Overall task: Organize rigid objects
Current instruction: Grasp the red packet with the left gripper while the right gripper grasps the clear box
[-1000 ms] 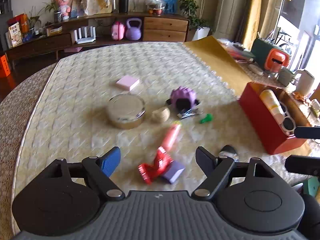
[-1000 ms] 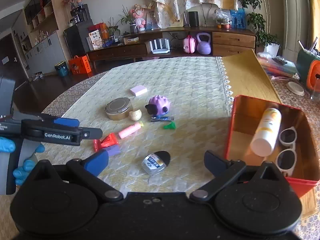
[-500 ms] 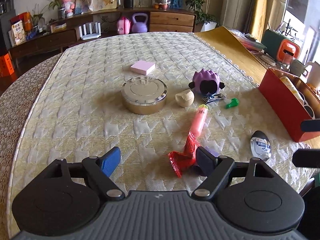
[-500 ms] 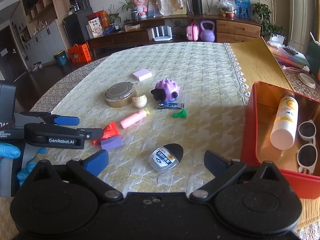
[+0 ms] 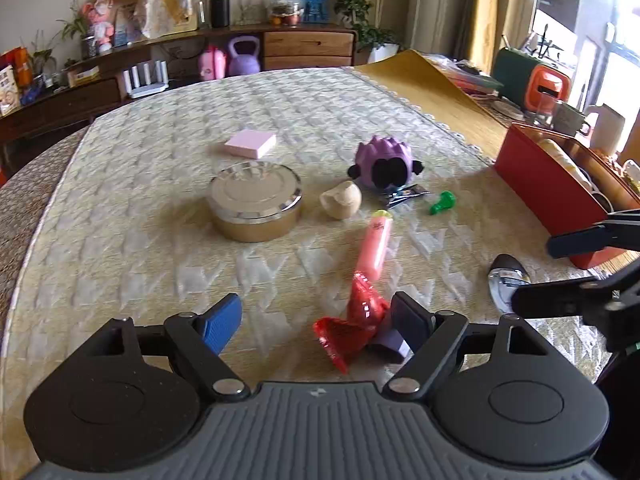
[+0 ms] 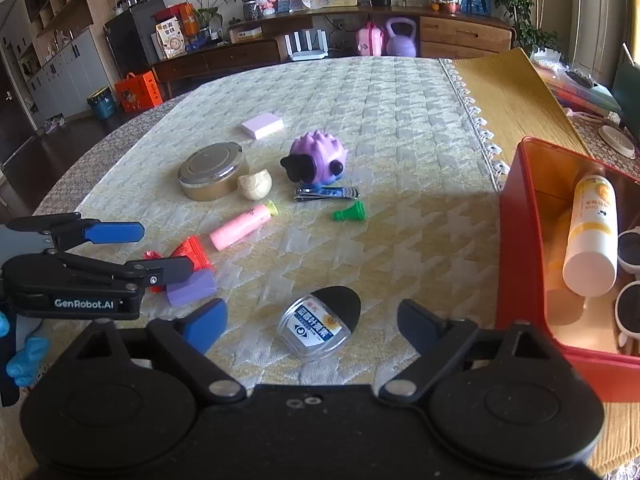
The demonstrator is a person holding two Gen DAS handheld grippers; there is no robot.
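Both tongs have dropped nearer, right tongs [image 6: 308, 324] just narrowing around one clear case [image 6: 320, 328], left tongs [image 5: 316, 322] wide

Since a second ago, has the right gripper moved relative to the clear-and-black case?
Yes. In the right wrist view the right gripper has closed in on the clear-and-black case, which now lies between its open jaws, which have just been closing.

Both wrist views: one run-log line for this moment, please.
left gripper: open, over red wrapper | right gripper: open, jaws just closing around clear case, no contact | red box: bottle, sunglasses
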